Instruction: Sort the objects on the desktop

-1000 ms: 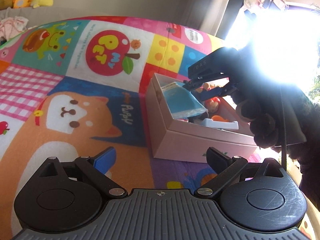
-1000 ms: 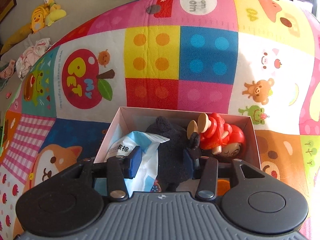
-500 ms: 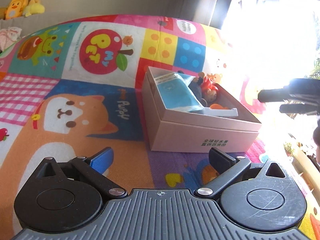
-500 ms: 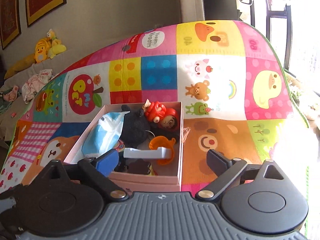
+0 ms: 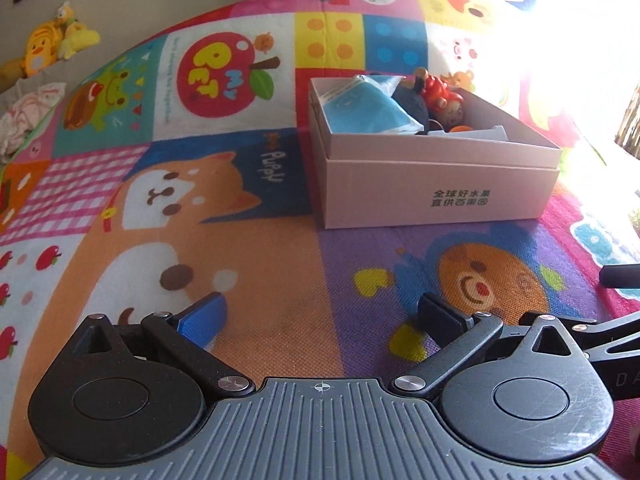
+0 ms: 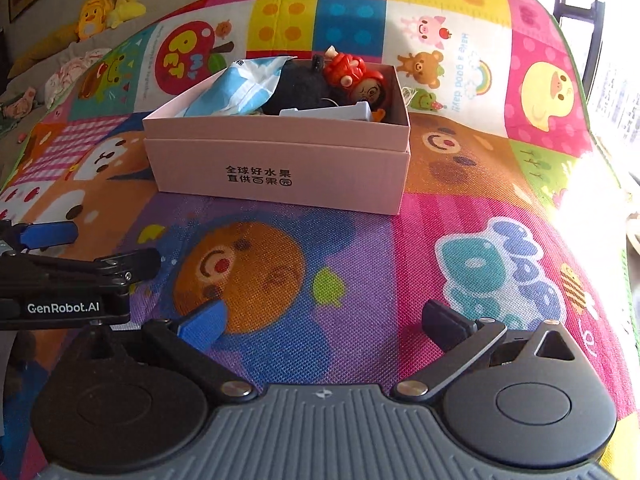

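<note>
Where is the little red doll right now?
The red doll lies inside the pink box, at its far right end in the right wrist view, right beside the black plush and beyond the white piece.

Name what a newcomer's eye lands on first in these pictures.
The loud cartoon play mat fills both views. On it sits a pink box, open, holding a blue pack, something black and a red doll. Both claws, left and right, hang open and empty near it.

Left gripper (image 5: pixel 320 312), right gripper (image 6: pixel 324 322): jaws wide, empty.
</note>
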Demonstrator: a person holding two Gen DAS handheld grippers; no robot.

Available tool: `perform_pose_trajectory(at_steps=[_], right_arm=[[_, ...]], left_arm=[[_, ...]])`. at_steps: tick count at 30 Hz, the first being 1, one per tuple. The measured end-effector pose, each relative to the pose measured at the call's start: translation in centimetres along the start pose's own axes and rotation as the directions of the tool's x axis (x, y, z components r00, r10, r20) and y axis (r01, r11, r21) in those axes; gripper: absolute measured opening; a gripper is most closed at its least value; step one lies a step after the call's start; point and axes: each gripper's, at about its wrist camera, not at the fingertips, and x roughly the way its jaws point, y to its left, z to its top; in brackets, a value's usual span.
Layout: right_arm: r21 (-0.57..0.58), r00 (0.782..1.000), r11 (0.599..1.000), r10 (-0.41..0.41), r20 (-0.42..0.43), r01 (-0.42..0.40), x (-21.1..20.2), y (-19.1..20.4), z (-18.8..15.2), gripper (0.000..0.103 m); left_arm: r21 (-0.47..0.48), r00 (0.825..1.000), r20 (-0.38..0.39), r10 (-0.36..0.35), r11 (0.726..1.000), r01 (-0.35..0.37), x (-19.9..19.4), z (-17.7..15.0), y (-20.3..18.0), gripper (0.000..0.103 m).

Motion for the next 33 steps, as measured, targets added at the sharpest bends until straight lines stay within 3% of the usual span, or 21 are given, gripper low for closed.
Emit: perform_pose_trajectory(at_steps=[6, 33], right_arm=[[0.026, 0.997, 1.0, -0.014, 0.073, 0.012, 0.34, -0.01, -0.48, 0.103], [0.026, 0.997, 1.0, -0.015, 0.073, 0.013, 0.33, 0.01, -0.52, 0.103]], left_arm=[[-0.012, 1.0, 0.002, 0.01, 1.0, -0.01, 0.19, 0.07, 0.04, 0.103], [-0.01, 1.0, 0.002, 0.011, 1.0, -0.011, 0.21, 0.06, 0.09, 0.103]])
